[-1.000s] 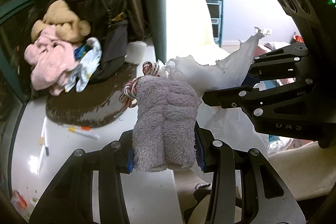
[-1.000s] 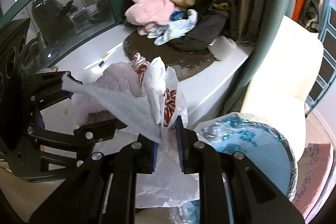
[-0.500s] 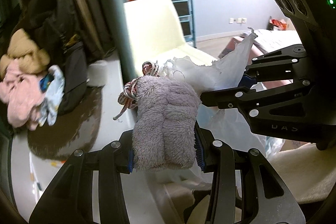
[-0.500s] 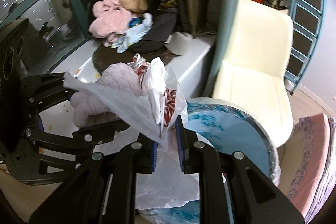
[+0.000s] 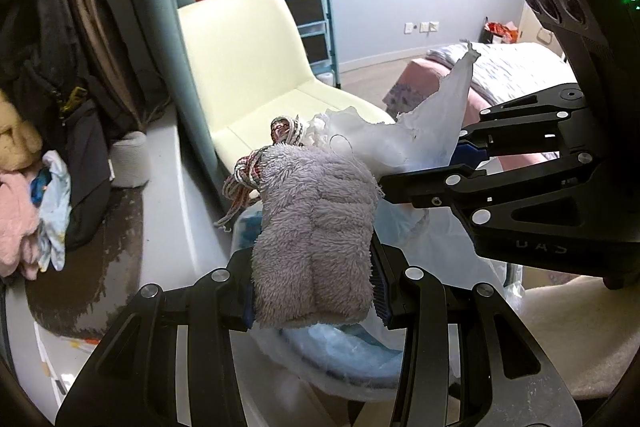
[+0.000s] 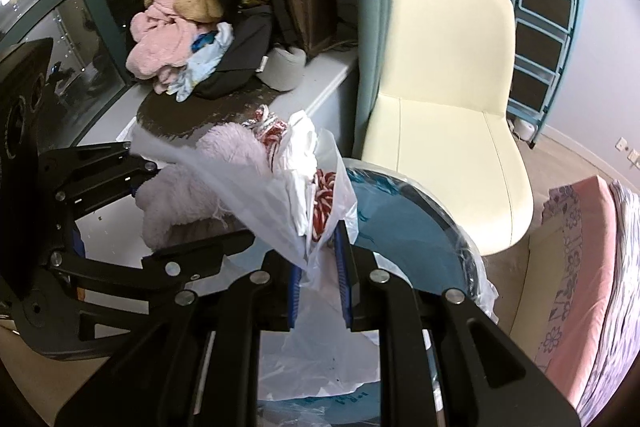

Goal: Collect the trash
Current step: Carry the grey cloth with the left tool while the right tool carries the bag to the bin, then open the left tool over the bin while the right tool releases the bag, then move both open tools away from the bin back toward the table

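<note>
My left gripper (image 5: 314,277) is shut on a fuzzy lilac cloth (image 5: 316,239), with a red-and-white cord (image 5: 244,179) tangled at its top. My right gripper (image 6: 320,267) is shut on a thin white plastic bag (image 6: 296,211) with more red-and-white cord (image 6: 322,197) inside. Both bundles touch and hang over a bin with a blue liner (image 6: 404,223), whose liner also shows below the cloth in the left wrist view (image 5: 340,351). The right gripper (image 5: 464,163) shows at the right of the left wrist view; the left gripper (image 6: 136,195) and cloth (image 6: 192,191) at the left of the right wrist view.
A cream chair (image 6: 444,99) stands behind the bin beside a teal curtain (image 6: 380,7). A window ledge (image 6: 320,95) holds a clothes pile (image 6: 172,35), a dark backpack (image 5: 68,79) and a round mat (image 5: 100,259). A blue stepladder (image 6: 548,7) leans on the wall. A pink bed (image 6: 588,275) lies right.
Both grippers have swung right together, away from the window ledge, with their bundles still held. The chair and the bin have come into the middle of view.
</note>
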Action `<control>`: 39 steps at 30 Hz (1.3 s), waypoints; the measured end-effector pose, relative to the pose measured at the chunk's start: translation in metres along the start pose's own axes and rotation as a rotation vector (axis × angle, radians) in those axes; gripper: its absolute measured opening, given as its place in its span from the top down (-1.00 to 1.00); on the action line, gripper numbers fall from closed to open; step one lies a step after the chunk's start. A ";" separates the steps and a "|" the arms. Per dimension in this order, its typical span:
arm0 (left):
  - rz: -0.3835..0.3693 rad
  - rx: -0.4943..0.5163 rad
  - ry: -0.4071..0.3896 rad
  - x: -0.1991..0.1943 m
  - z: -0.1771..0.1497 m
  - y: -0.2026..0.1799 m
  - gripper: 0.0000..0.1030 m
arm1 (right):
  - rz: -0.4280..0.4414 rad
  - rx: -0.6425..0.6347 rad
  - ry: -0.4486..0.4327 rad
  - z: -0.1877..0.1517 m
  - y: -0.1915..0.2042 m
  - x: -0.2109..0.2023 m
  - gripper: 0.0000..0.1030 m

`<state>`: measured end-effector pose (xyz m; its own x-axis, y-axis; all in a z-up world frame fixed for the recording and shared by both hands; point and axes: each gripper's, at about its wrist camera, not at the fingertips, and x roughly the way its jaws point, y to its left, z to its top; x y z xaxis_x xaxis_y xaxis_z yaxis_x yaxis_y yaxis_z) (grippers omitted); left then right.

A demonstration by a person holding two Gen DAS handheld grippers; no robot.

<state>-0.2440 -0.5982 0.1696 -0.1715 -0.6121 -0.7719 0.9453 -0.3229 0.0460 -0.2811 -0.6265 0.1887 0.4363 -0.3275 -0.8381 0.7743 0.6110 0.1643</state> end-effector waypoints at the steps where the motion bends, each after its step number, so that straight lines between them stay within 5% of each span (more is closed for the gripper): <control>1: -0.004 0.004 0.016 0.005 0.001 -0.002 0.17 | -0.001 0.005 0.005 0.000 -0.002 0.002 0.68; 13: 0.005 0.017 0.062 0.020 0.002 -0.011 -0.52 | -0.011 0.029 0.042 -0.002 -0.020 0.013 0.68; 23: 0.039 -0.009 0.076 0.019 -0.001 -0.009 -0.59 | -0.045 0.019 0.071 -0.002 -0.021 0.019 0.67; 28: 0.049 -0.032 0.077 0.015 -0.003 -0.004 -0.61 | -0.074 0.015 0.079 -0.002 -0.020 0.021 0.01; 39: 0.083 -0.070 0.058 0.003 -0.005 0.006 -0.64 | -0.084 -0.012 0.050 0.007 -0.014 0.018 -0.09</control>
<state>-0.2377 -0.5982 0.1645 -0.0778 -0.5912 -0.8027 0.9730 -0.2206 0.0682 -0.2807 -0.6456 0.1746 0.3462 -0.3420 -0.8736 0.8019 0.5912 0.0864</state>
